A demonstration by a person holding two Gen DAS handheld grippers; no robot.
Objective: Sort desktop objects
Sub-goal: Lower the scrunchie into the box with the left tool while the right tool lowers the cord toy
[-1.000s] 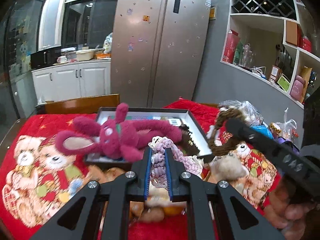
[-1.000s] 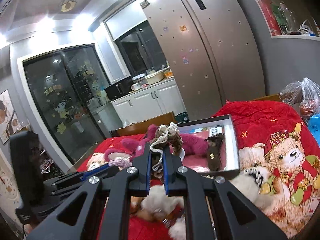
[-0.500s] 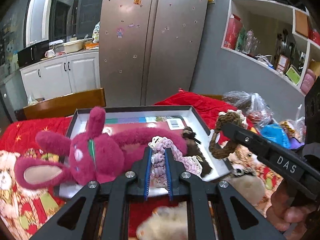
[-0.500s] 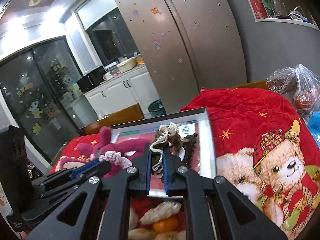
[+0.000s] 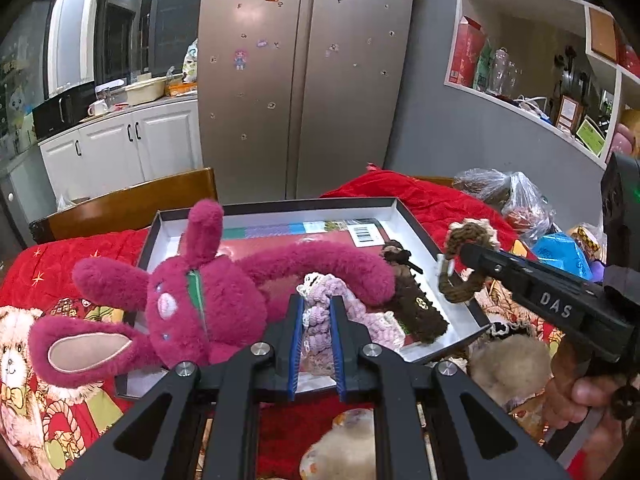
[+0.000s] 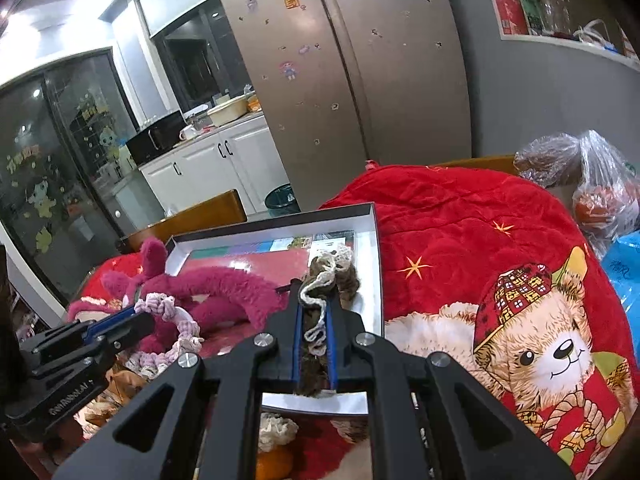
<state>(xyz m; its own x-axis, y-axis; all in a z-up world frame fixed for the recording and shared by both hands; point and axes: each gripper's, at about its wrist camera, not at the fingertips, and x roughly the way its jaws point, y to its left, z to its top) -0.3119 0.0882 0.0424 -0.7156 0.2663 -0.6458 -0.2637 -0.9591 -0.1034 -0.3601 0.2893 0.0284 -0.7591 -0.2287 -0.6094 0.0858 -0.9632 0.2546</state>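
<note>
1. Pink crochet piece (image 5: 316, 312): soft, light, limp; left gripper (image 5: 316, 320) clamped on it above the box (image 5: 416, 232).
2. Brown crochet ring (image 6: 316, 320): pinched in right gripper (image 6: 314, 332), over the box's near-right corner; grip its thick band.

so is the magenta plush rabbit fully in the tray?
No. The magenta plush rabbit lies in the shallow grey tray, ears overhanging its left rim.
</note>
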